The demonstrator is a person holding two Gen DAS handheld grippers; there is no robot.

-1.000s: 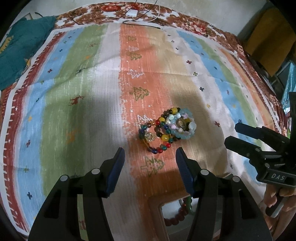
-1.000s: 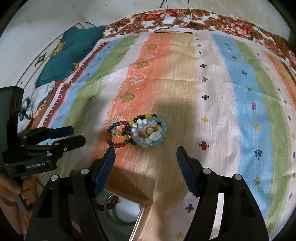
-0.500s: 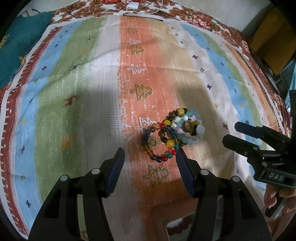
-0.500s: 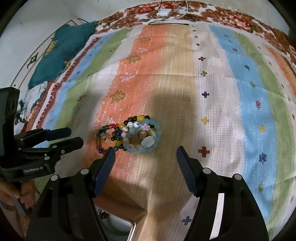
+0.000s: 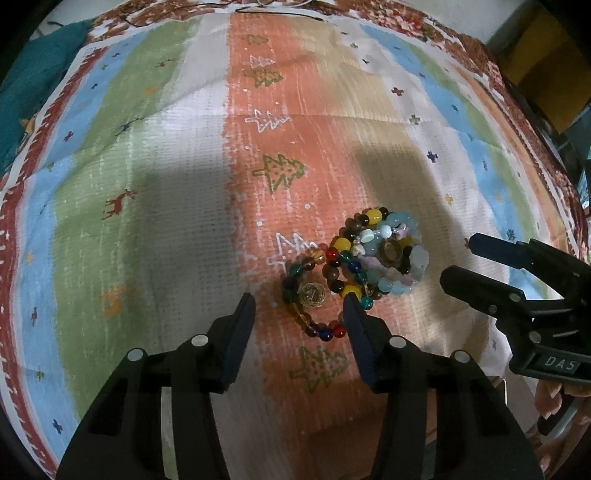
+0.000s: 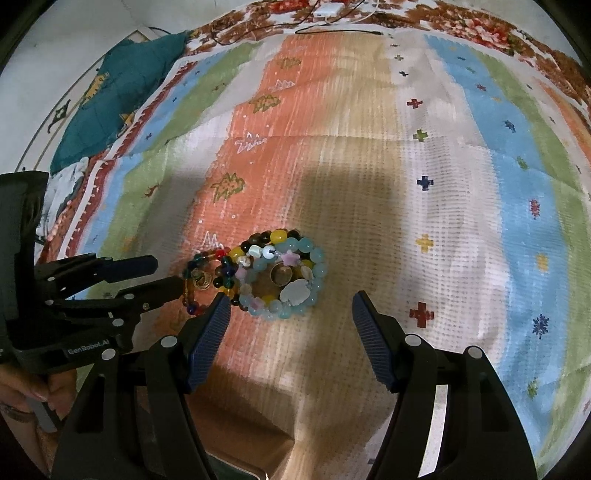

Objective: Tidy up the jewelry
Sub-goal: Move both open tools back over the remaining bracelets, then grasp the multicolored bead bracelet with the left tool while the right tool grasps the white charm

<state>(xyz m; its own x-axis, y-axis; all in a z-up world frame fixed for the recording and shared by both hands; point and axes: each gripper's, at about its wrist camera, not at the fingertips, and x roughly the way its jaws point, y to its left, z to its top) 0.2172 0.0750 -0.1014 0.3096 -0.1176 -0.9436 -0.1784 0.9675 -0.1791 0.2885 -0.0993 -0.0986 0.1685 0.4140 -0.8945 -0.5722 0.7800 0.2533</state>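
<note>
Both tools hang over a striped blanket [image 5: 155,229] printed with small trees, crosses and deer, which covers what looks like a bed. On its orange stripe lies a heap of bead bracelets [image 5: 369,258]: a pale blue strand [image 6: 291,280] coiled round a metal ring [image 6: 281,275], brown-and-yellow beads against it, and a strand of dark multicoloured beads [image 5: 314,295] circling a small gold charm [image 5: 312,294]. The left tool [image 5: 299,308] points forward and down at the heap with its jaws spread wide and nothing between them; its right finger [image 5: 356,328] reaches the multicoloured strand's edge, though contact cannot be judged. In the right wrist view the left tool [image 6: 168,275] enters from the left, its tips just beside the heap's left edge, and a hand [image 6: 26,391] grips its handle. The right tool [image 6: 291,314] is likewise wide open and empty, with the pale blue strand lying just ahead of its gap. In the left wrist view the right tool [image 5: 458,262] comes in from the right, tips near the heap without touching it. A teal cloth [image 6: 122,99] lies at the blanket's far left corner, and cables [image 6: 332,14] run along the far edge.
</note>
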